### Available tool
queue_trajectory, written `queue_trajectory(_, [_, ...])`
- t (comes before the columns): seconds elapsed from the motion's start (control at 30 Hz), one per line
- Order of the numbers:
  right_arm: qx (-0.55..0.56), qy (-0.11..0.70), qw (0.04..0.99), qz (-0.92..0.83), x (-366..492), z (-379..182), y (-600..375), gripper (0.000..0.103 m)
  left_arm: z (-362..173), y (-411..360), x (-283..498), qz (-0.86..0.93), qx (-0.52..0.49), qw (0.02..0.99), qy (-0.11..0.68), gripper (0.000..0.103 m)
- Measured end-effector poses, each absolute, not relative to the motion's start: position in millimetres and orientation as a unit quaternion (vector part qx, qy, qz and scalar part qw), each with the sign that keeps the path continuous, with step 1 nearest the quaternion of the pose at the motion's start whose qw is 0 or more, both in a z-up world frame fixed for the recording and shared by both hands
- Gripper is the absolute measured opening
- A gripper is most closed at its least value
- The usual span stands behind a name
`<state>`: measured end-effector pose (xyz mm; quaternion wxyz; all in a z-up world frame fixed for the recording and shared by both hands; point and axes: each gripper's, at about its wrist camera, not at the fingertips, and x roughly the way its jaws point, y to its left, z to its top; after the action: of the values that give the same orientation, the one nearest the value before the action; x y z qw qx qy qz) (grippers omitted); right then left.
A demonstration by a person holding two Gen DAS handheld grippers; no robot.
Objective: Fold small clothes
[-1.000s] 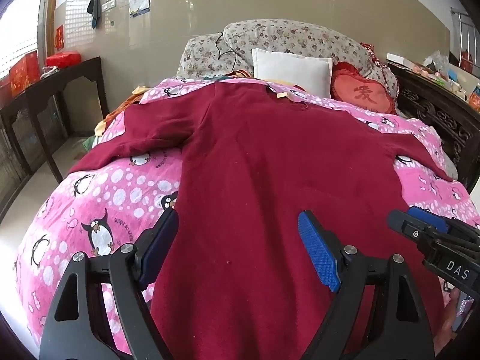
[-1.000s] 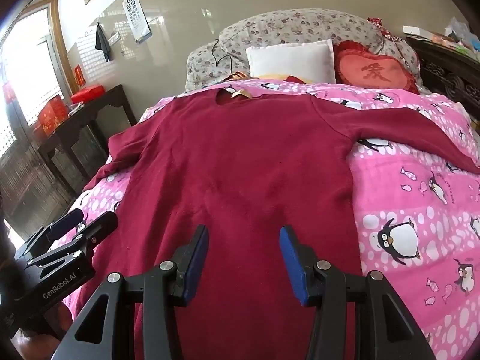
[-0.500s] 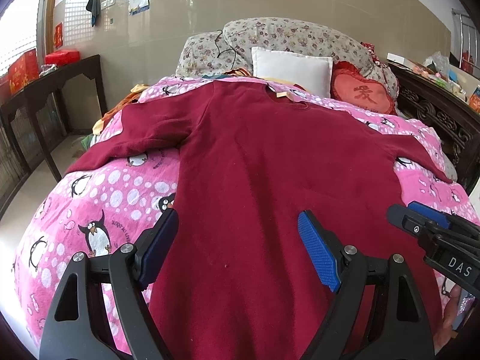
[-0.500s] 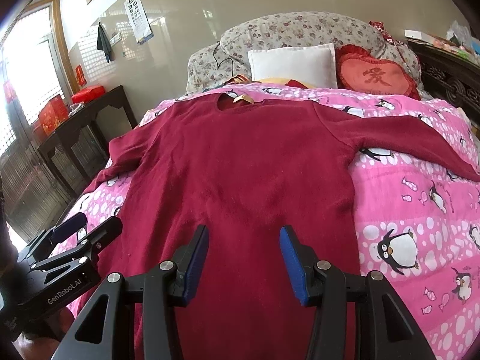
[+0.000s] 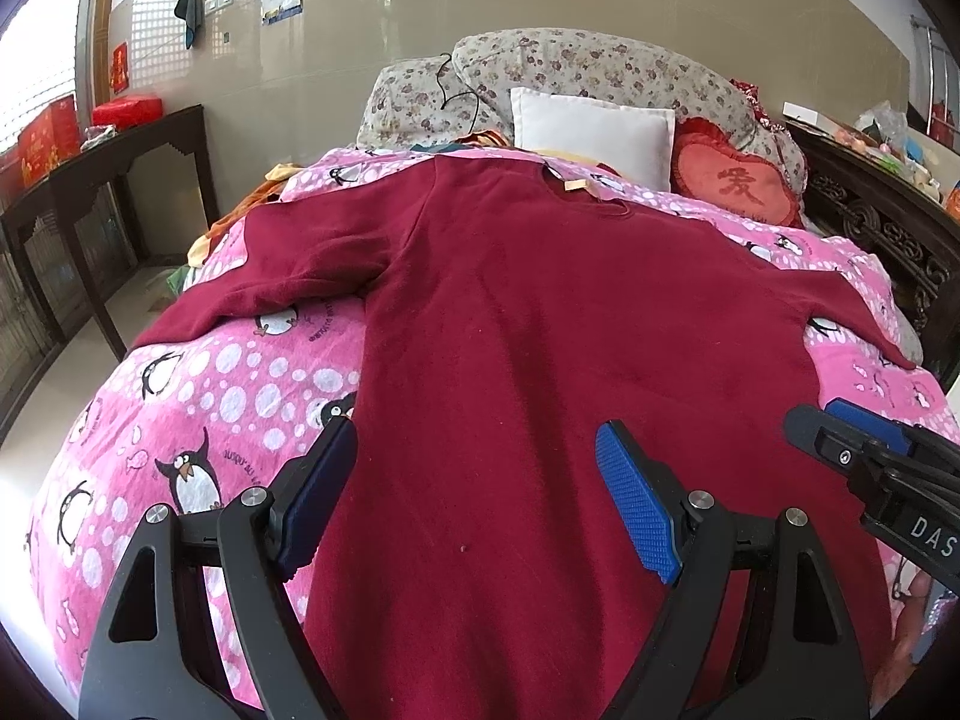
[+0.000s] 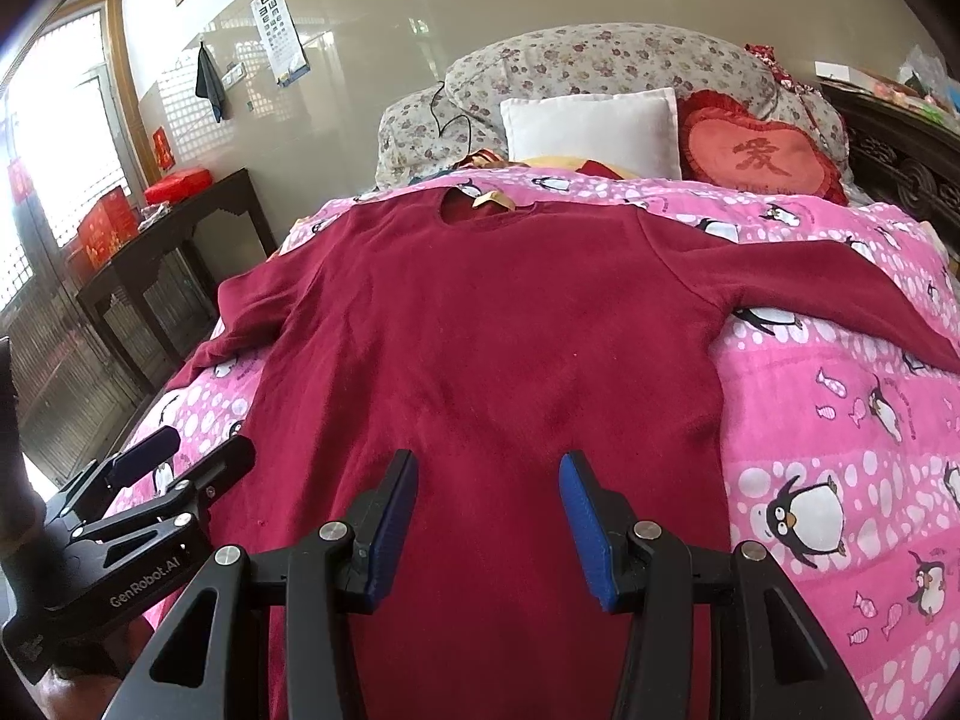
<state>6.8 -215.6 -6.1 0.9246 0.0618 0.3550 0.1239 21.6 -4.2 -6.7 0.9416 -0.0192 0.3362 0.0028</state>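
Now, dark red long-sleeved top [image 5: 540, 360] lying flat on the pink penguin quilt [image 5: 198, 420], neckline at the far end near the white pillow [image 5: 594, 126], hem at the near end under both tools, sleeves spread left and right. Left gripper [image 5: 474, 492] hanging over the near left edge of the body, jaws wide apart, nothing between the pads. Right gripper [image 6: 489, 516] over the middle of the hem, jaws apart by a narrower gap, also holding nothing. No fold made yet, by the look of it.

Risks from here: pinching quilt along with the knit, since the cloth lies tight on soft bedding, and dragging the cover up with the fold. Grabbing only the top layer of the body, so the back panel stays behind and bunches. Left sleeve [image 5: 270, 276] already rumpled and running toward the left side of the bed; likely to slide off or fold in crooked. Uneven lift between the two hands, giving a skewed crease.

Containers: red boxes [image 6: 111, 222] on the dark side table [image 6: 180, 234] at far left, closed, contents not visible. No basket or bin for finished clothes in sight.
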Motion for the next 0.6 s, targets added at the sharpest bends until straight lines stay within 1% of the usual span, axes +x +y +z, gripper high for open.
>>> queue_trajectory(0.6, [0.052, 0.355, 0.925, 0.124, 19.7, -0.4, -204.7, 0.047, -12.5, 3.9, 36.0, 0.008, -0.031, 0.938, 0.345, 0.083])
